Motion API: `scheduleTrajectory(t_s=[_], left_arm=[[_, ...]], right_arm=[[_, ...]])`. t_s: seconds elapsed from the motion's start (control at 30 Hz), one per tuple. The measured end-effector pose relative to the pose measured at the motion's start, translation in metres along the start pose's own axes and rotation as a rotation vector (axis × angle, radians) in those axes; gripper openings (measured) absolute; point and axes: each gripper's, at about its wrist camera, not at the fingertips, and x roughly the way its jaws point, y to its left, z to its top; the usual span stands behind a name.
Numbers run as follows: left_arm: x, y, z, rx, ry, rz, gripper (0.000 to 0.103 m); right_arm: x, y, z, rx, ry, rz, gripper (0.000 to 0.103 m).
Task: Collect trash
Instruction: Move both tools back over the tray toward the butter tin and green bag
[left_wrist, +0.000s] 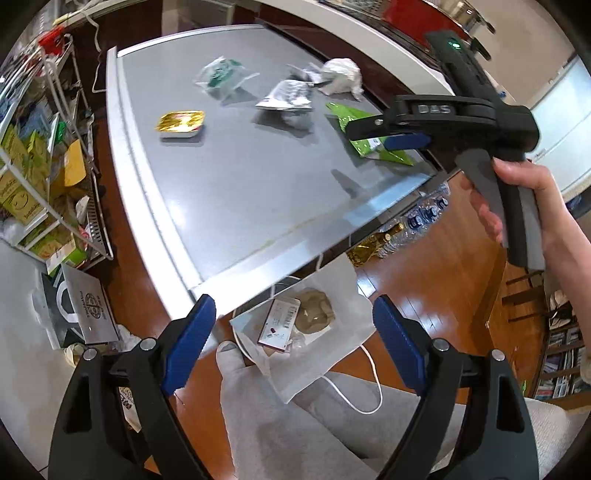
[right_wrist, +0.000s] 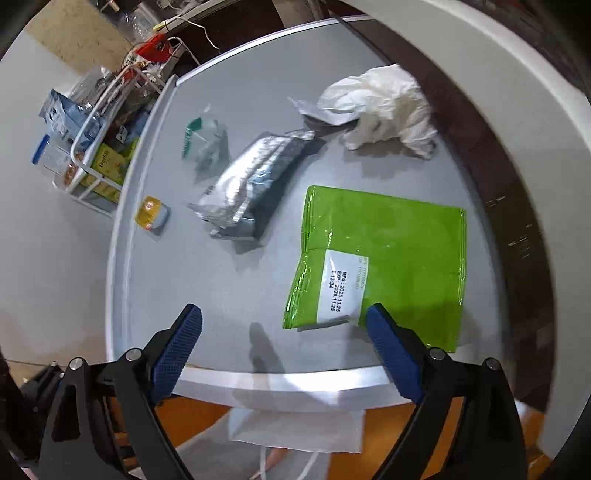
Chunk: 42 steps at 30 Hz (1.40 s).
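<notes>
1. Right gripper (right_wrist: 284, 328) over the near edge of the grey bench (right_wrist: 236, 295), jaws spread wide and empty, one fingertip just over the near corner of the green pouch (right_wrist: 384, 258).
2. Left gripper (left_wrist: 295, 325) lower, past the bench edge, jaws also wide and empty, above a white bag (left_wrist: 325, 354) on the floor that already holds a few scraps.
3. Still on the bench: silver foil packet (right_wrist: 255, 181), clear wrapper with green print (right_wrist: 205, 142), gold-lidded tub (right_wrist: 151, 216), crumpled white plastic (right_wrist: 384, 107).
4. Green pouch probably light, flat, glossy, likely slippery; best pinched at the crimped near edge or a corner.
5. Crumpled plastic soft; any fold should do.
</notes>
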Motion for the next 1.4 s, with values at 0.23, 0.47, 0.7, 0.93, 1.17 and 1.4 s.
scheduleTrajectory(t_s=[0.23,0.47,0.7,0.93,1.17,1.4], left_arm=[[-0.003,0.022,0.018,0.006,0.001,0.044,0.088],[0.002,0.045,0.059,0.068,-0.008,0.097,0.088],[0.023,0.061,0.098,0.120,0.058,-0.013,0.088],[0.042,0.073,0.126,0.152,0.113,-0.091,0.088],[0.060,0.077,0.146,0.159,0.090,0.022,0.088],[0.064,0.085,0.148,0.109,0.058,0.073,0.088]], right_arm=[[-0.001,0.042,-0.002,0.028,0.030,0.111,0.090],[-0.017,0.089,0.000,-0.650,0.005,-0.342,0.094],[0.011,0.063,0.022,-0.725,0.213,-0.249,0.094],[0.041,0.062,0.020,-0.821,0.350,-0.229,0.094],[0.057,0.059,0.020,-0.859,0.370,-0.237,0.094],[0.053,0.062,0.023,-0.888,0.346,-0.230,0.094]])
